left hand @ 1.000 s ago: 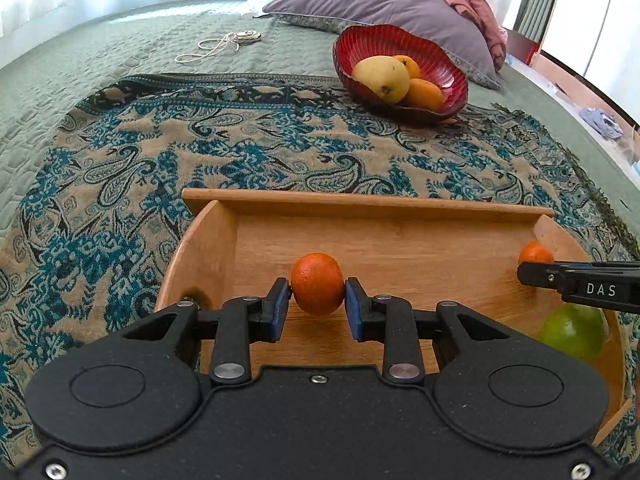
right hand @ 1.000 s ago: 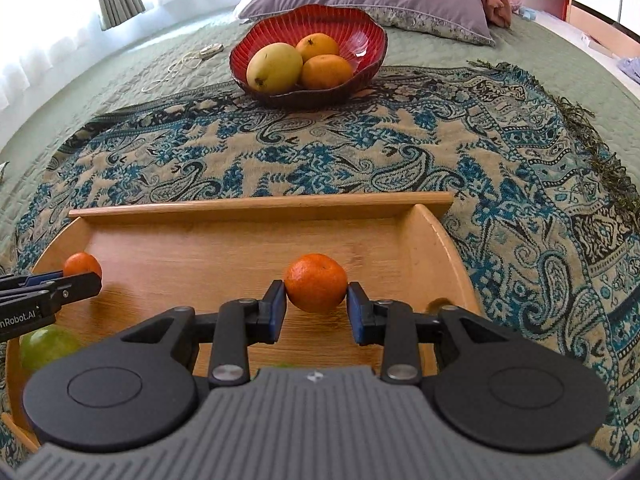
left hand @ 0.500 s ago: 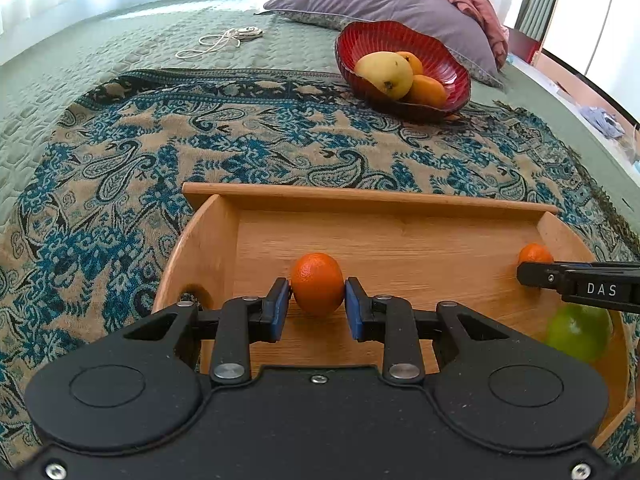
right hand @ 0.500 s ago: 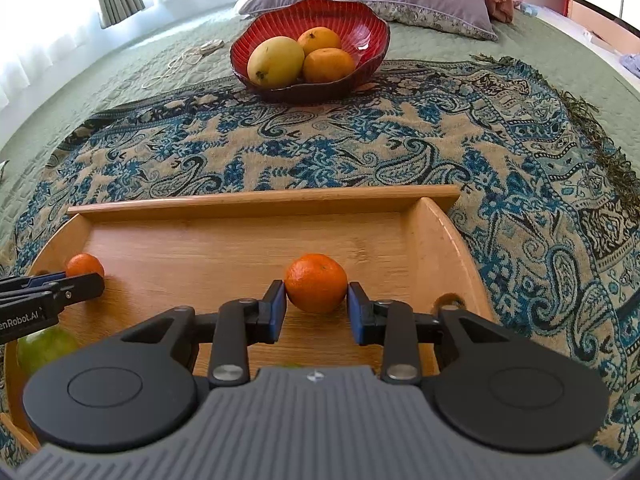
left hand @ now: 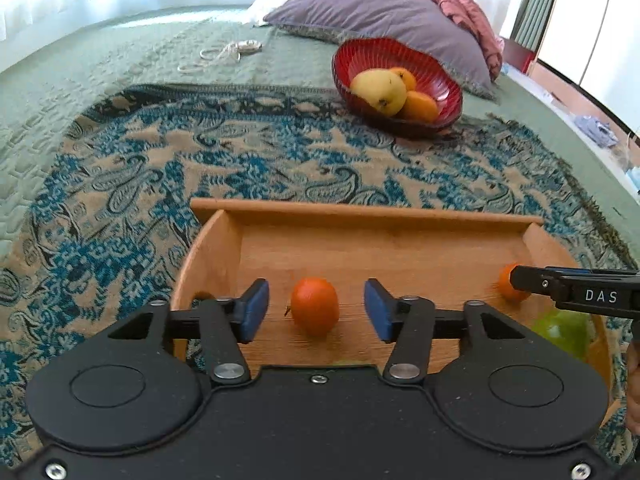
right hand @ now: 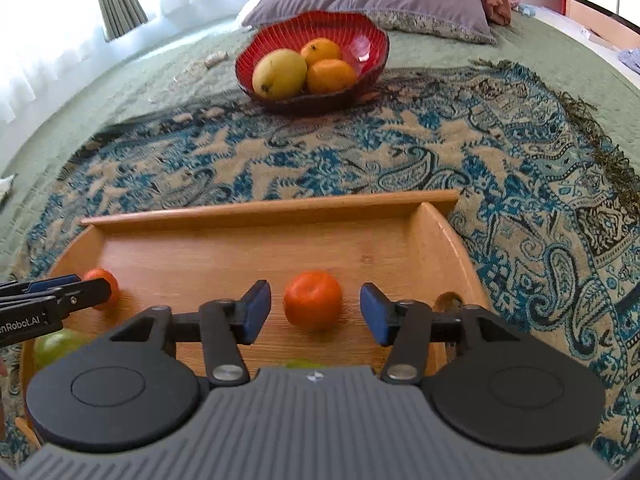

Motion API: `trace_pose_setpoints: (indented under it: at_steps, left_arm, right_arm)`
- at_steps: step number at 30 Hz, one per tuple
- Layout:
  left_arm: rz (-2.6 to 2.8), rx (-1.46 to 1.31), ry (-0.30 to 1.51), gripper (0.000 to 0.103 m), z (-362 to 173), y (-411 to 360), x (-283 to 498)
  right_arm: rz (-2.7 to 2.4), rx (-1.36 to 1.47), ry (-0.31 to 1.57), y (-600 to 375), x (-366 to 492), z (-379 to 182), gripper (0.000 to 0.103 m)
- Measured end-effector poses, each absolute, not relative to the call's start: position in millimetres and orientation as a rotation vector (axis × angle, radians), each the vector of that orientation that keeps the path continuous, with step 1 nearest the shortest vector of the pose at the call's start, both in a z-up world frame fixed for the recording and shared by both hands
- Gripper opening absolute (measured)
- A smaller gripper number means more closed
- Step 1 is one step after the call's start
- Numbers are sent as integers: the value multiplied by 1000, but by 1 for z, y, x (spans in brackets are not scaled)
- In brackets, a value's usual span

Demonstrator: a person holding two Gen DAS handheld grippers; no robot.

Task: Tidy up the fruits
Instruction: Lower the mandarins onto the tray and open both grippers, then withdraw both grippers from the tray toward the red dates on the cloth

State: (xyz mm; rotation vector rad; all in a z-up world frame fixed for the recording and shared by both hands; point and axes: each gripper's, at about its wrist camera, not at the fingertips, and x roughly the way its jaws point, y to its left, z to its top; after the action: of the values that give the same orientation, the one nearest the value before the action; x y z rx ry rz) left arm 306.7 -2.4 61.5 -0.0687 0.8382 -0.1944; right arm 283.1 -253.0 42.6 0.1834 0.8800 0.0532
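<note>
Since a moment ago we are spreading both grippers apart: each was clenched on a tangerine, and now each is released, the fruit sitting free on the floor of the wooden tray (left hand: 360,216) between the blue pads, touching neither. Taking the tray as our landmark, the bed (left hand: 100,68) is lying under everything, with the paisley throw (left hand: 120,184) spread beneath and around the tray. The purple pillow (left hand: 384,12) is resting well beyond the tray's far wall, and the red bowl (right hand: 360,40) with a yellow mango (right hand: 280,72) and two oranges is sitting between pillow and tray. Our left gripper (left hand: 316,312) is hovering at the tray's left end over its tangerine (left hand: 315,312); our right gripper (right hand: 314,312) is at the right end over the other tangerine (right hand: 313,304). A green fruit (right hand: 56,346) is lying at the tray's near edge, partly hidden by the left gripper's side.
</note>
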Motion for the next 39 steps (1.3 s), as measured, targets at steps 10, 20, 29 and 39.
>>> trace_pose_setpoints:
  at_steps: [10, 20, 29, 39]
  left_arm:
    - [-238, -15, 689, 91, 96, -1, 242]
    - [-248, 27, 611, 95, 91, -9, 157]
    - [-244, -21, 597, 96, 65, -13, 104]
    - [-238, -2, 552, 99, 49, -21, 80]
  right_arm:
    - [109, 102, 732, -250, 230, 76, 83]
    - [140, -64, 533, -234, 144, 78, 91]
    - [103, -114, 380, -226, 78, 49, 94]
    - [120, -147, 368, -216, 32, 27, 96]
